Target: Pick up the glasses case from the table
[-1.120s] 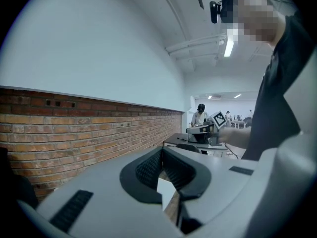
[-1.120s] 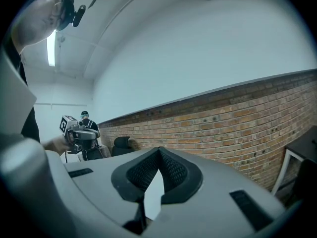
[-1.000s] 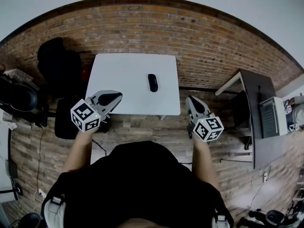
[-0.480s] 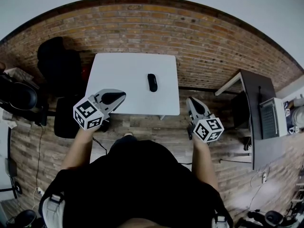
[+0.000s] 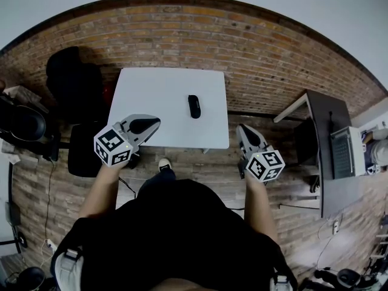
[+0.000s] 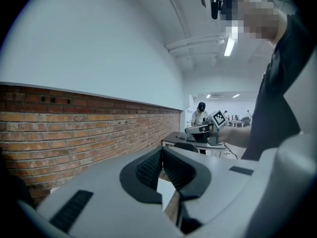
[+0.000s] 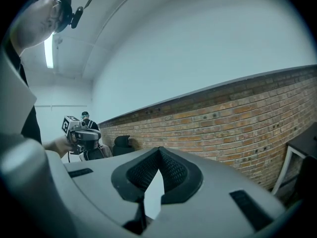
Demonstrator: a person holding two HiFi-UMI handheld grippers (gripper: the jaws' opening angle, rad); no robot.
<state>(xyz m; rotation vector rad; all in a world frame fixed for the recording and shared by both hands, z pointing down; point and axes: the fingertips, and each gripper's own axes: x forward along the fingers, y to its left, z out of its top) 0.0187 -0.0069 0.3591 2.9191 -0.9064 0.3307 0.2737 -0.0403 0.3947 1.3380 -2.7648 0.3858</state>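
Note:
A small black glasses case (image 5: 194, 106) lies on the white table (image 5: 151, 90), right of its middle. My left gripper (image 5: 154, 121) hovers over the table's near left corner, jaws shut and empty, well short of the case. Its fingertips (image 6: 159, 155) meet in the left gripper view, with a sliver of white table showing below them. My right gripper (image 5: 242, 128) hangs off the table's near right corner over the floor, also shut with nothing in it. The case appears in neither gripper view.
A black chair (image 5: 71, 80) stands at the table's left, a dark desk (image 5: 330, 144) with a white box at far right. A brick wall (image 5: 182, 29) runs behind the table. My shoe (image 5: 164, 163) shows on the wood floor. Another person (image 6: 200, 114) stands far off.
My shoe has come into view under the table's near edge. The left gripper shifted very slightly right; the right one held still. The case has not moved.

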